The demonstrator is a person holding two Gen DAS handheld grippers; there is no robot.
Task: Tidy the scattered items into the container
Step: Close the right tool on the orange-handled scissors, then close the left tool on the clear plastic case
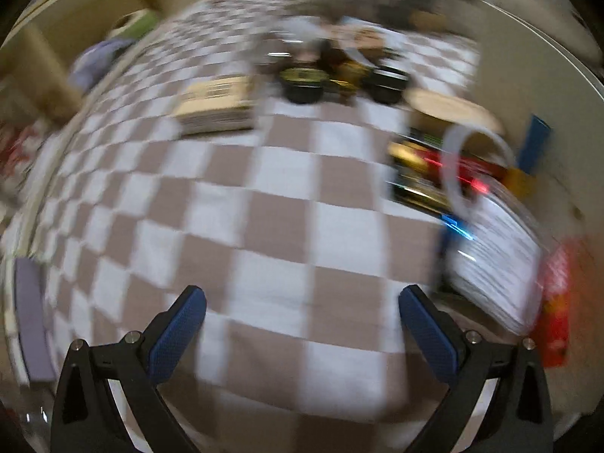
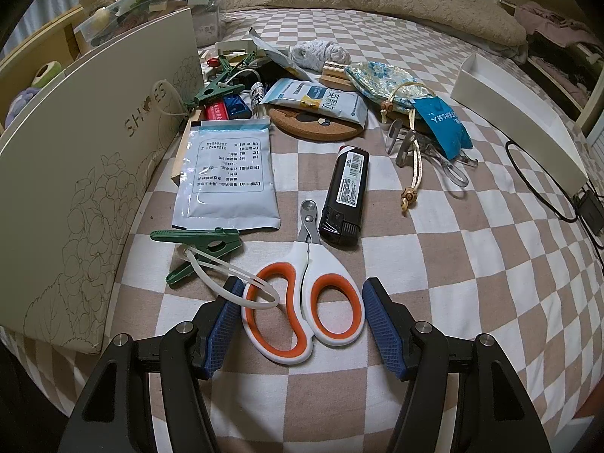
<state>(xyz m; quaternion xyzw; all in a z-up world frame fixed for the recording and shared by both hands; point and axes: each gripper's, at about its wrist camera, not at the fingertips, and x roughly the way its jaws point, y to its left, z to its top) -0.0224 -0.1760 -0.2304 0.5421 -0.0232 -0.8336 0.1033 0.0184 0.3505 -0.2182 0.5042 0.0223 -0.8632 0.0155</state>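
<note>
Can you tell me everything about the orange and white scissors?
The scissors look like plastic-handled clippers: white handles with orange lining inside two big finger loops, and short grey metal blades with a round notch at the tip. They lie flat and closed on the checkered cloth, loops toward the camera, between the open fingers of the right gripper. The tip sits beside a black lighter. A white plastic loop from a green clip overlaps the left handle.
</note>
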